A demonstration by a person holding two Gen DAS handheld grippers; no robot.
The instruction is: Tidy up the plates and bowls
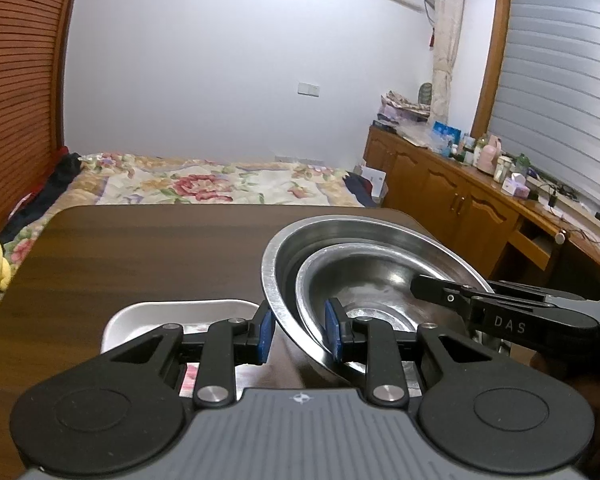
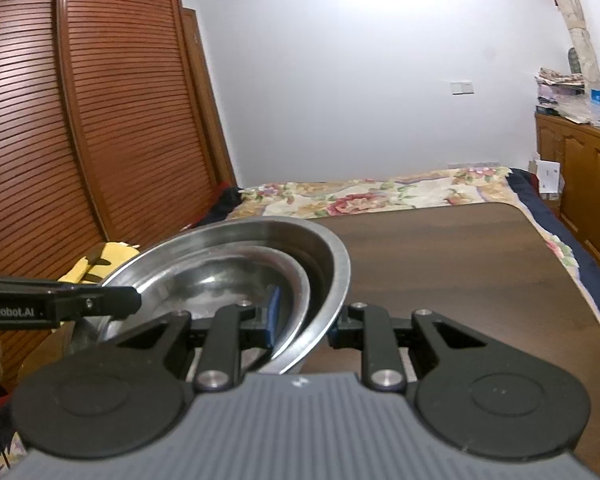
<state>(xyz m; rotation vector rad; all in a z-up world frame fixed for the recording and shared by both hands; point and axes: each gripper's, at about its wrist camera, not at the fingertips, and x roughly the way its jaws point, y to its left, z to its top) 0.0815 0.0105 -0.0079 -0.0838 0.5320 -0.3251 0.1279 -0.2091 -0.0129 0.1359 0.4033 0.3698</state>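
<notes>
The two nested round stainless-steel bowls (image 1: pixel 364 280) tilt above the dark wooden table (image 1: pixel 140 248), just right of a white rectangular dish (image 1: pixel 172 312). Left gripper (image 1: pixel 300 330) and right gripper (image 2: pixel 304 320) each pinch opposite rims. Light, stiff and slippery, I judge; rim holds suit them.

Both views are wrist fisheyes looking forward along their own fingers, low over a dark wooden table (image 1: pixel 140 248), toward the far white wall. The left-wrist camera sits close behind the left gripper (image 1: pixel 298 334), the nested steel bowls (image 1: pixel 364 256) at two o'clock, very near. The right-wrist camera sits behind the right gripper (image 2: pixel 304 320), the same bowls at ten o'clock. Each sees the other gripper entering sideways. They share the bowls, tabletop, floral bed (image 2: pixel 380 196) and wall.
</notes>
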